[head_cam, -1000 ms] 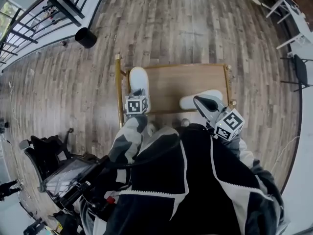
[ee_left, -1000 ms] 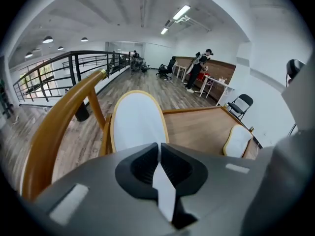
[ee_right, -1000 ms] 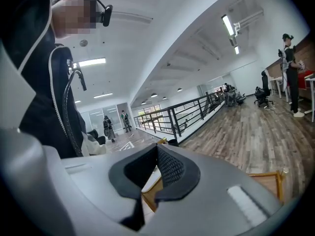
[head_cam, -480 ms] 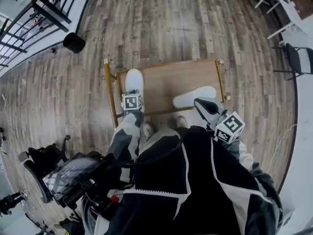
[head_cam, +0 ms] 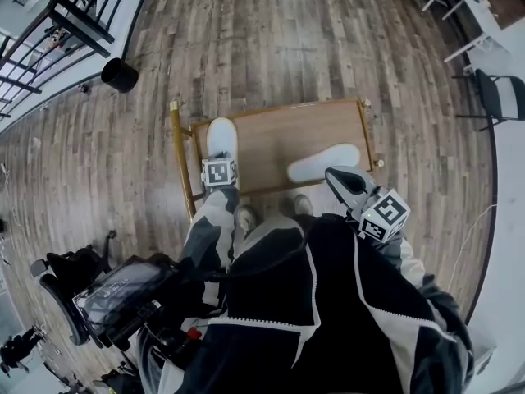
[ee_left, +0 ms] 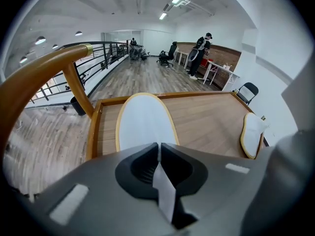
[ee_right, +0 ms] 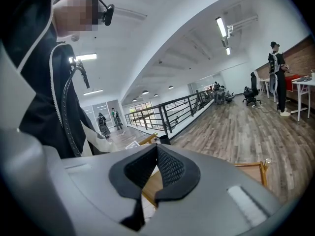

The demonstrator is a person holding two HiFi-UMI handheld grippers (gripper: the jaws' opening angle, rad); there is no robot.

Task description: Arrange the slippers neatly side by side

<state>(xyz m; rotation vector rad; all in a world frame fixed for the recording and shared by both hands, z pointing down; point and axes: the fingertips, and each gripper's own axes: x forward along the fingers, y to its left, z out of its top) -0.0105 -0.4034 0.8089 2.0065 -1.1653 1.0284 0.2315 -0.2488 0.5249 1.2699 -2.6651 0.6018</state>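
Observation:
Two white slippers lie on a low wooden table (head_cam: 279, 134). The left slipper (head_cam: 221, 136) lies lengthwise at the table's left end. My left gripper (head_cam: 220, 162) is at its near end, shut on that slipper's edge; a thin white piece shows between the jaws of my left gripper (ee_left: 158, 149), and the slipper's sole (ee_left: 142, 124) runs away from them. The right slipper (head_cam: 325, 162) lies slanted near the front right and shows on edge as the right slipper (ee_left: 253, 132). My right gripper (head_cam: 332, 174) is just by its near end, shut with nothing held, as my right gripper (ee_right: 156, 149) also shows.
A black bin (head_cam: 120, 74) stands on the plank floor beyond the table's left corner, near a black railing (head_cam: 49, 31). A dark chair (head_cam: 500, 97) and white table (head_cam: 476, 6) stand at the right. A person (ee_left: 201, 53) stands far off.
My left gripper has sunk a little with the slipper's end in it. My right gripper has shifted slightly beside the right slipper. Both stay shut.

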